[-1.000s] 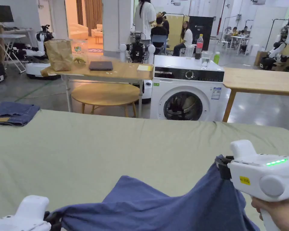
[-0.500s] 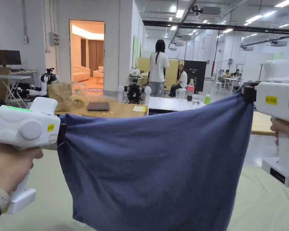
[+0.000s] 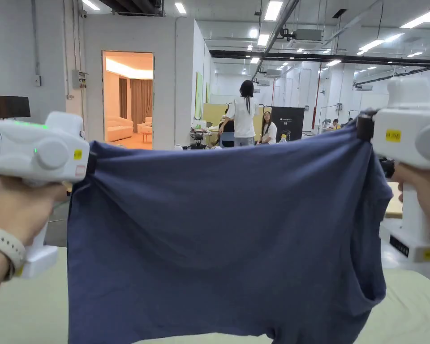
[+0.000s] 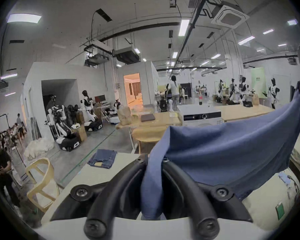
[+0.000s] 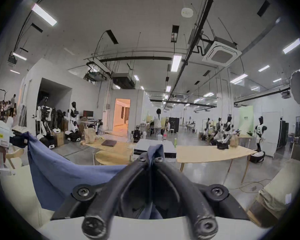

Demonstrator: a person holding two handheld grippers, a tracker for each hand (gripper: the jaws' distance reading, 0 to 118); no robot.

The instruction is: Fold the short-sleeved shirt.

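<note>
A dark blue short-sleeved shirt (image 3: 218, 233) hangs spread out in the air in front of me, stretched between both grippers. My left gripper (image 3: 91, 160) is shut on its upper left corner; in the left gripper view the cloth (image 4: 215, 150) runs between the black jaws at the left gripper (image 4: 154, 160). My right gripper (image 3: 364, 126) is shut on the upper right corner, and the right gripper (image 5: 151, 159) pinches a fold of the shirt (image 5: 62, 176). A sleeve opening (image 3: 375, 251) hangs at the right side. The shirt's lower edge reaches down near the table.
A table with a pale green cover (image 3: 26, 313) lies below the shirt. Folded jeans (image 4: 102, 159) rest on its far left corner. Beyond stand a washing machine (image 4: 201, 117), wooden tables (image 5: 208, 153), a light wooden chair (image 4: 42, 185) and people (image 3: 244, 117) farther off.
Both grippers have lifted the shirt from low over the table to head height, and it now hangs spread wide. The head camera has tilted upward.
</note>
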